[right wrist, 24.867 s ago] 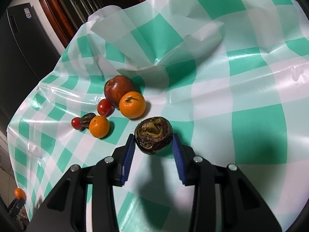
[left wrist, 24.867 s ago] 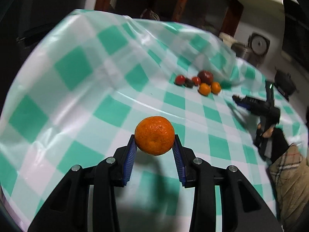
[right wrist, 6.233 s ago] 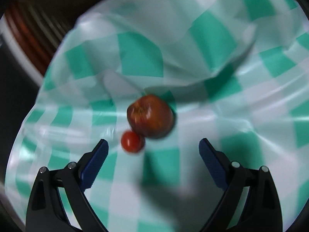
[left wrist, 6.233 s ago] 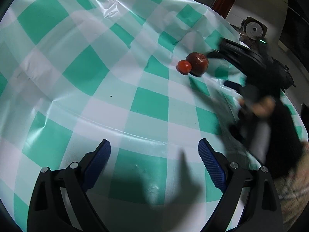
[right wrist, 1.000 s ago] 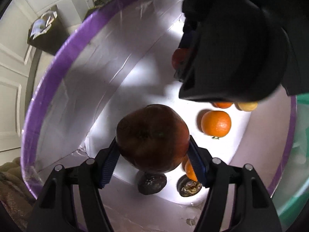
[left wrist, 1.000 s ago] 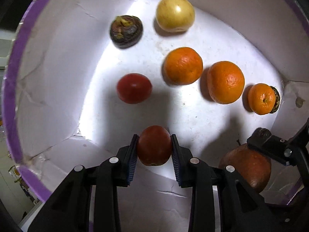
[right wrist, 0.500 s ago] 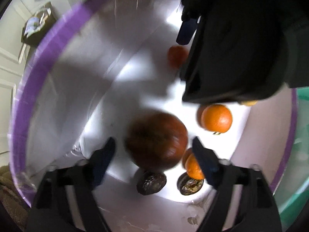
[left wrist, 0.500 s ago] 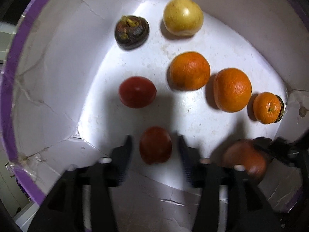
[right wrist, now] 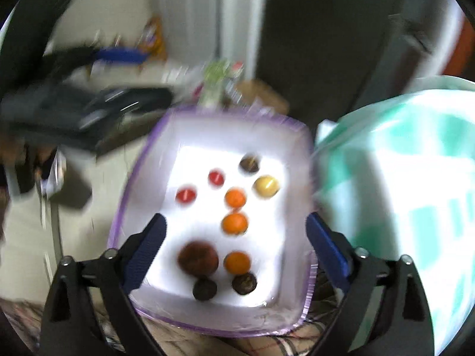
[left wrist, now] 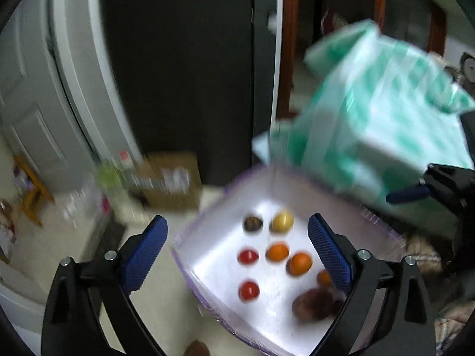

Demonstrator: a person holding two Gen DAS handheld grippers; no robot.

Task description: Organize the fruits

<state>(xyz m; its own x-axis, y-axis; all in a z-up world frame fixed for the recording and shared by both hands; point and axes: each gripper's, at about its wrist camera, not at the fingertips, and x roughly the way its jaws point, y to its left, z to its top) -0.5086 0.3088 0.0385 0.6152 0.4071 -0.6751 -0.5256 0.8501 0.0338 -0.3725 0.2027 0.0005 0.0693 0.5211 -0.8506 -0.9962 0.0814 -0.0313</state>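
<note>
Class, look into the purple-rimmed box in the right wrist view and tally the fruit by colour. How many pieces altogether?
Orange fruits: 3
Small red fruits: 2
Yellow fruit: 1
Large dark red fruit: 1
Dark brown fruits: 3
Total: 10

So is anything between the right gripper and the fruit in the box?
Nothing visible. The right gripper hangs open above the purple-rimmed box, with the apple and oranges in open view.

White panelled door (left wrist: pixel 26 112) stood at left beside tall dark panel (left wrist: pixel 184 65). Brown cardboard box (left wrist: pixel 172 181) sat on pale cream floor (left wrist: pixel 166 302). Green-and-white checked plastic tablecloth (left wrist: pixel 383 124) hung at right, blurred.
</note>
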